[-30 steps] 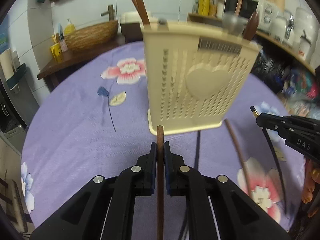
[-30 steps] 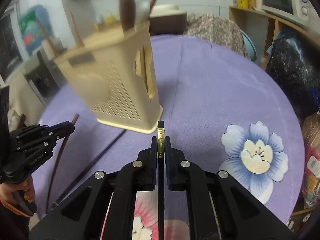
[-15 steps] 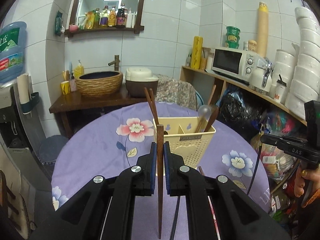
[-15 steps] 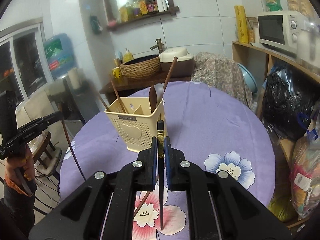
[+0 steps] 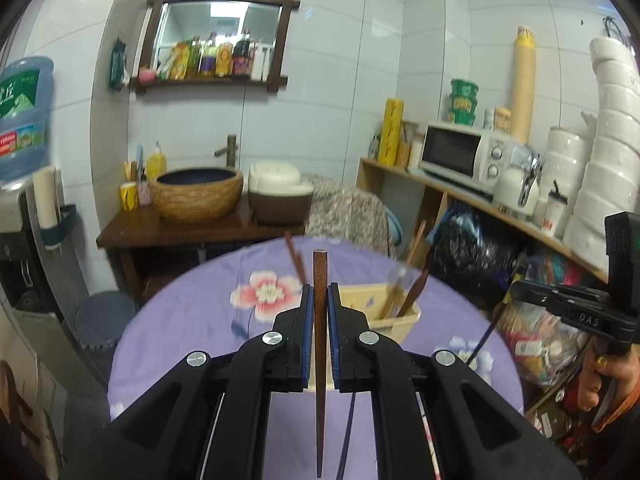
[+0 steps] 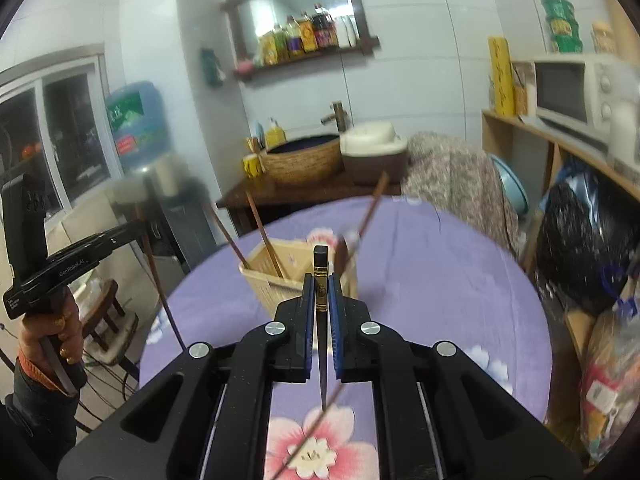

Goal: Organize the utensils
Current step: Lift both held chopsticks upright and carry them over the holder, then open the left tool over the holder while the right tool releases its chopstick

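A brown chopstick (image 5: pixel 319 320) is clamped upright between the jaws of the left gripper (image 5: pixel 319 312), and a black chopstick (image 6: pixel 321 320) with a gold band is clamped likewise in the right gripper (image 6: pixel 321 308); both are held raised above the table (image 5: pixel 192 320). The step in hand is judged to be the carrying of two chopsticks toward the cream utensil basket (image 6: pixel 276 280), in which other chopsticks and a spoon are already stood. The next move is judged to call for each tip to be lined up over a compartment, lowered in, and only then released. Another brown chopstick (image 6: pixel 312 440) is seen lying on the purple flowered tablecloth. The room is a tiled kitchen, in which a basin (image 5: pixel 198 192), a rice cooker (image 5: pixel 280 196), a mirrored shelf, a microwave (image 5: pixel 460 156) and a water bottle are noted.
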Demonstrator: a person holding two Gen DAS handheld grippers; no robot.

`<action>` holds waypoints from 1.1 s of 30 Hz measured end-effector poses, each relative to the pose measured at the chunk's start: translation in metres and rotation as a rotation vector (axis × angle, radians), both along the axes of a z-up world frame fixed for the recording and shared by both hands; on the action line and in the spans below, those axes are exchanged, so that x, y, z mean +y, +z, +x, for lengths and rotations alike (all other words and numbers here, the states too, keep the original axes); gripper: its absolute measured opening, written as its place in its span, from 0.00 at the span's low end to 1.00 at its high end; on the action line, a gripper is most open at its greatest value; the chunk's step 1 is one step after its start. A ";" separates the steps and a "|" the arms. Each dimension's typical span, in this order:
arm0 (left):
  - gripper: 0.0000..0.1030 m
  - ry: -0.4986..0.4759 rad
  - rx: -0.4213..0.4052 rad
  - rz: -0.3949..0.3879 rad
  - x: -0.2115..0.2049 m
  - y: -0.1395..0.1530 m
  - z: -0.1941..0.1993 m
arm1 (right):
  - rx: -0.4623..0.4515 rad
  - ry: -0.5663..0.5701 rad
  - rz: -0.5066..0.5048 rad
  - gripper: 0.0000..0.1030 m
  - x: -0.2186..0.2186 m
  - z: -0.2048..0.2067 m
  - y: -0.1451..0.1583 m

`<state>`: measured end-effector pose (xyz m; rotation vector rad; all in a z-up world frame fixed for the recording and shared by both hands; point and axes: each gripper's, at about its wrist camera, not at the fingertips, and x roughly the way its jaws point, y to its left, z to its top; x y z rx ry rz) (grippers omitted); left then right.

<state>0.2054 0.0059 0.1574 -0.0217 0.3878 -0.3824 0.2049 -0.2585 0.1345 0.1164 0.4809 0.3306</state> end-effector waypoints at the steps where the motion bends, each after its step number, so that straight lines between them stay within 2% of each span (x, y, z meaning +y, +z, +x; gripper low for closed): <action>1: 0.08 -0.003 -0.024 -0.007 -0.004 0.013 0.002 | -0.021 0.003 0.003 0.08 0.003 0.002 0.011; 4: 0.08 -0.015 -0.091 -0.036 -0.015 0.047 0.012 | -0.091 0.011 0.004 0.08 0.018 0.015 0.053; 7: 0.08 0.015 -0.174 -0.044 -0.031 0.078 0.026 | -0.146 -0.007 0.002 0.08 0.030 0.031 0.087; 11: 0.08 0.054 -0.232 -0.070 -0.050 0.092 0.048 | -0.203 -0.049 -0.006 0.08 0.041 0.051 0.110; 15: 0.08 0.113 -0.247 -0.066 -0.066 0.065 0.068 | -0.200 -0.085 -0.026 0.08 0.047 0.070 0.092; 20: 0.08 0.131 -0.161 -0.010 -0.073 0.011 0.082 | -0.113 -0.089 -0.051 0.08 0.051 0.084 0.037; 23: 0.08 0.110 -0.112 0.001 -0.072 -0.014 0.081 | -0.085 -0.081 -0.065 0.08 0.053 0.084 0.012; 27: 0.08 0.090 -0.079 0.045 -0.077 -0.035 0.079 | -0.055 -0.081 -0.083 0.08 0.055 0.086 -0.011; 33: 0.08 0.075 -0.026 0.072 -0.078 -0.052 0.082 | -0.050 -0.092 -0.114 0.08 0.057 0.086 -0.025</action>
